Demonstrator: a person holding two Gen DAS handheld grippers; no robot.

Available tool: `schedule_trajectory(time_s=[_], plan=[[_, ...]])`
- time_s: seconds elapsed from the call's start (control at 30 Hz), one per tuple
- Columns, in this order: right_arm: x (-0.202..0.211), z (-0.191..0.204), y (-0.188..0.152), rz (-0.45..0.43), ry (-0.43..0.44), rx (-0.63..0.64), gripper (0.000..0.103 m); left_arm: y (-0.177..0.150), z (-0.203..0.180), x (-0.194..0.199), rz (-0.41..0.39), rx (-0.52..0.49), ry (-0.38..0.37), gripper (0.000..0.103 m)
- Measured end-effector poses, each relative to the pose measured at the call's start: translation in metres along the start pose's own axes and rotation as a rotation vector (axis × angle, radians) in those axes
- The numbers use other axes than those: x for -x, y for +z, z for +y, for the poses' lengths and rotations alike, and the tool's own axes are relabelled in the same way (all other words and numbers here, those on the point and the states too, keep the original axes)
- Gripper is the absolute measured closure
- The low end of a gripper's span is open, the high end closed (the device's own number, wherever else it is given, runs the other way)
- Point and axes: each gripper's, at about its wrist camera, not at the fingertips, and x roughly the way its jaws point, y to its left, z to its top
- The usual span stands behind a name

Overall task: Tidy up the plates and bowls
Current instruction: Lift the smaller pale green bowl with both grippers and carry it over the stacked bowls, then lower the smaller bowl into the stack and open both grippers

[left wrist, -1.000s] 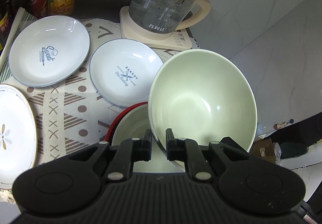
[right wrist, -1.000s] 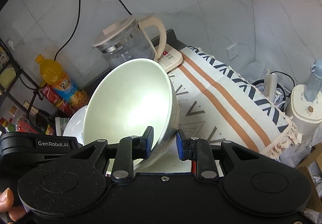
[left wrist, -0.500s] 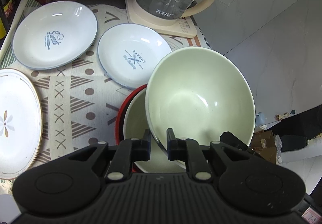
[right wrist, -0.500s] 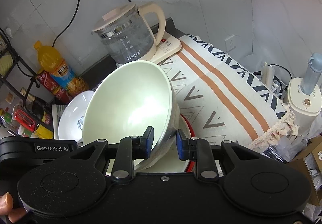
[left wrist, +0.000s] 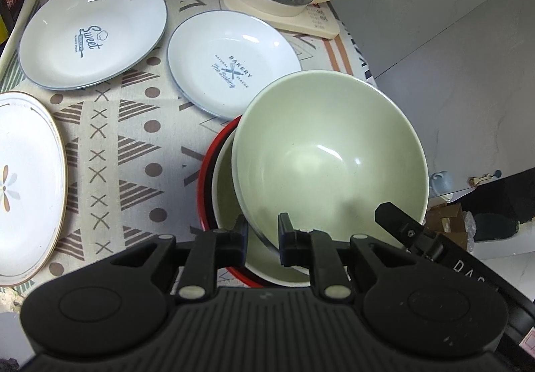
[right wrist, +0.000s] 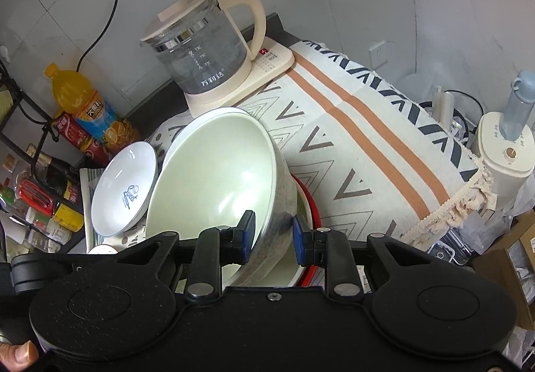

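My left tongs (left wrist: 262, 233) are clenched on the near rim of the pale green bowl (left wrist: 329, 151), one black pad inside and one outside, and my right tongs (right wrist: 273, 236) straddle the opposite rim of the same bowl (right wrist: 217, 178), blue pads either side; whether both press on it I cannot tell. The bowl is glossy and smooth within, with a speckled grey outer wall in the right view, deep and round, tilted. It sits in a cream bowl with a red rim (left wrist: 217, 191), which lies on the patterned cloth (left wrist: 133, 124) over the worktop; whether the two bowls touch at the bottom is hidden. The cloth is woven, with brown triangles, dots and crosses. Beyond lie two shiny white plates, one printed "Bakery" (left wrist: 234, 64) and one printed "Sweet" (left wrist: 93, 34), and a flatter gold-rimmed plate (left wrist: 26, 184) cut off at the left edge. A glass kettle (right wrist: 204, 51) with a cream handle stands on its base at the back, its top cropped in the left view. Bottles (right wrist: 83, 111) crowd the corner, their labels hard to read.
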Motion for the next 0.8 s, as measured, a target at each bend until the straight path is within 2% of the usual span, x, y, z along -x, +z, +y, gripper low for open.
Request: schedule_trajectory(time_s=[0.37,0.53,0.8], plan=[[-0.007,-0.006,0.005,0.022,0.015,-0.026,0.084,0.003,0.002,-0.001,0.077,0.036,0.008,0.086],[-0.009,-0.008,0.006,0.028,0.014,-0.028,0.085,0.003,0.0,0.004,0.072,0.009,0.037,0.086],[-0.014,-0.014,0.006,0.039,0.0,-0.03,0.086,0.008,0.005,0.011,0.046,0.006,0.038,0.085]])
